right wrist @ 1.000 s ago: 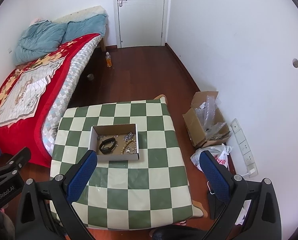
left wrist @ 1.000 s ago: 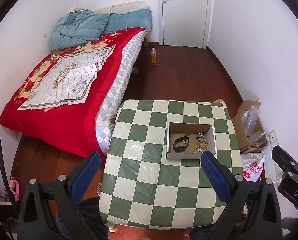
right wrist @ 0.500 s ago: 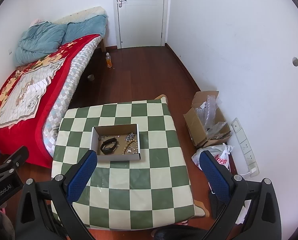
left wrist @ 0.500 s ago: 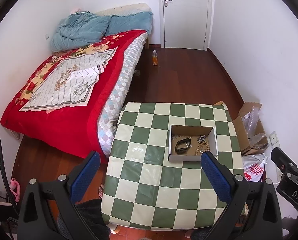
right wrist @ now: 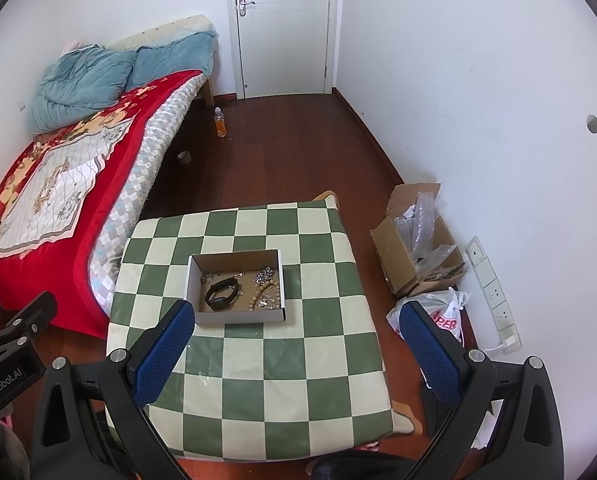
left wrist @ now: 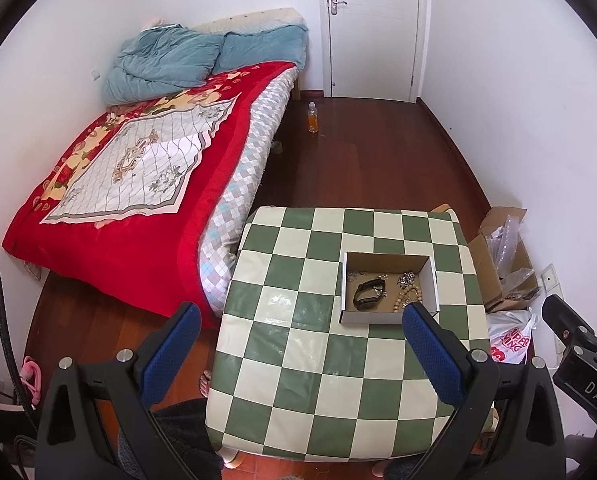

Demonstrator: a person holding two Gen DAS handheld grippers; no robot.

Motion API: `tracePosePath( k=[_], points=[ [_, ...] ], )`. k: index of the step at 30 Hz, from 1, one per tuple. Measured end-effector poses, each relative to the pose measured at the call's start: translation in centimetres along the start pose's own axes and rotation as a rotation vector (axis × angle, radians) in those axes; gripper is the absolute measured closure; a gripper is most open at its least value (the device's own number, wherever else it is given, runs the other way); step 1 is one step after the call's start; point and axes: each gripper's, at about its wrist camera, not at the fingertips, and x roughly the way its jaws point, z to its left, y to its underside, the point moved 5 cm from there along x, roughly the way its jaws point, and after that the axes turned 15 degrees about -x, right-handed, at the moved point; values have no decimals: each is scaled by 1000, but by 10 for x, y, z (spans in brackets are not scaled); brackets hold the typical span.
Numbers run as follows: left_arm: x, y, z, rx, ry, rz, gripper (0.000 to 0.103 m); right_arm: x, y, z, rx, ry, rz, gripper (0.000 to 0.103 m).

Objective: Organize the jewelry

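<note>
A small white cardboard box (left wrist: 387,317) (right wrist: 240,317) sits on the green-and-cream checked table (left wrist: 298,364) (right wrist: 266,384). Inside lie a black wristband (left wrist: 368,290) (right wrist: 220,295), a beaded bracelet (left wrist: 408,295) (right wrist: 264,292) and silver chain pieces (left wrist: 406,279) (right wrist: 264,275). My left gripper (left wrist: 298,340) is open and empty, high above the table's near side. My right gripper (right wrist: 296,338) is open and empty, also well above the table. Each gripper's body shows at the edge of the other's view.
A bed with a red quilt (left wrist: 130,184) (right wrist: 54,184) stands left of the table. An open cardboard box (right wrist: 418,248) and a plastic bag (right wrist: 442,316) lie on the floor to the right by the wall. A bottle (right wrist: 220,122) stands near the door.
Both grippers have drawn back and up a little, so the table and box look slightly smaller and lower. Both grippers stay open. Nothing in the box has moved.
</note>
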Motion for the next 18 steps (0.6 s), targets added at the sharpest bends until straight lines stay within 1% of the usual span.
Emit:
tracePosePath(
  k=[18],
  points=[
    [-4, -1, -4, 6, 10, -7, 0, -1, -2, 2, 5, -6, -11, 0]
  ],
)
